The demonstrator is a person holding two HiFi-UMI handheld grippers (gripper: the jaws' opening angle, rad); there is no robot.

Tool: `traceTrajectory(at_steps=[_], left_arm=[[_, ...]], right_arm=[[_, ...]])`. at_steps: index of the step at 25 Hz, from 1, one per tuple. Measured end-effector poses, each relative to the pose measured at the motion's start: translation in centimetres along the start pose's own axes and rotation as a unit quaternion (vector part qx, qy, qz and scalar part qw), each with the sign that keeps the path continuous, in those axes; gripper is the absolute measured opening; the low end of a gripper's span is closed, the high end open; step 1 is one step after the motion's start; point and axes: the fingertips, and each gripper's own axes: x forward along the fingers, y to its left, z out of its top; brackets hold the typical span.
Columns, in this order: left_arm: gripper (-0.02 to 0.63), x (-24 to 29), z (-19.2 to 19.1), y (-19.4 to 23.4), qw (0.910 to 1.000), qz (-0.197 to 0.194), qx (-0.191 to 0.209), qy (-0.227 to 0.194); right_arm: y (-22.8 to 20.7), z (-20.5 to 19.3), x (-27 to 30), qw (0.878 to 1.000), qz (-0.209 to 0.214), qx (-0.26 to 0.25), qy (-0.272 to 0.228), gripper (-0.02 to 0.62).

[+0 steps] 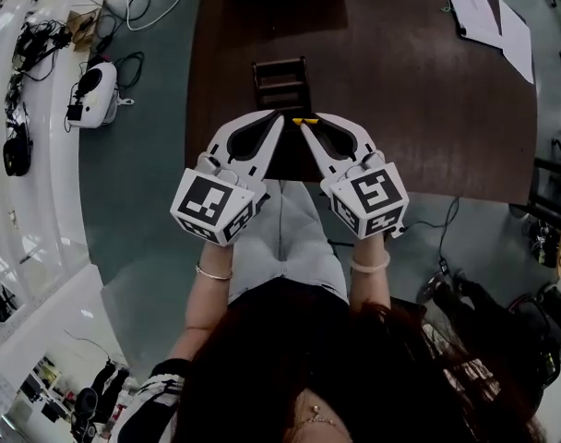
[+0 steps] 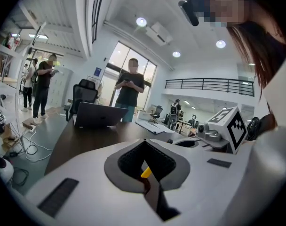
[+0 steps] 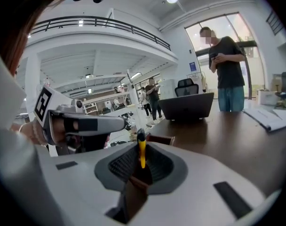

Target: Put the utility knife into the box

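Knife gripped, not yet boxed.
Left gripper (image 2: 147, 185) and right gripper (image 3: 137, 175) both pinch utility knife (image 3: 141, 150); next: carry over box (image 1: 280, 82), release.

Most of the utility knife (image 3: 141, 150) is buried between the closed jaws of the right gripper (image 1: 308, 125); we see only a yellow strip with a dark tip. At the left gripper (image 1: 277, 123) just a yellow stub shows where the jaws meet, and from the head view we cannot tell how far the knife reaches. The gripper tips meet over the near edge of the worktop (image 1: 428, 109) and cover the near end of the box (image 1: 280, 72), whose inside is too dark for us to read. The worktop's far edge is cut off by the picture's top, as are the papers (image 1: 483, 7) at its far right corner.
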Motion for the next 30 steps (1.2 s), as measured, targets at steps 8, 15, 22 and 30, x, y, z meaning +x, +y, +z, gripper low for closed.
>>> traceTrajectory(at_steps=[8, 15, 22, 30], left_arm=[[0.0, 0.9, -3.5, 1.7, 0.9995, 0.007, -0.026, 0.014], [0.0, 1.8, -6.2, 3.1, 0.9985, 0.014, -0.042, 0.033], [0.002, 1.3, -7.1, 3.3, 0.9979, 0.007, -0.052, 0.039], [0.002, 1.0, -6.9, 2.9, 0.9977, 0.001, -0.056, 0.039]], right_arm=[[-0.5, -4.0, 2.6, 0.999, 0.005, 0.007, 0.035, 0.058], [-1.1, -6.6, 4.5, 0.998, 0.001, -0.017, 0.064, 0.058], [-0.4, -7.6, 5.3, 0.997, 0.004, -0.014, 0.075, 0.058], [-0.5, -7.0, 4.9, 0.998, 0.006, -0.009, 0.068, 0.06]])
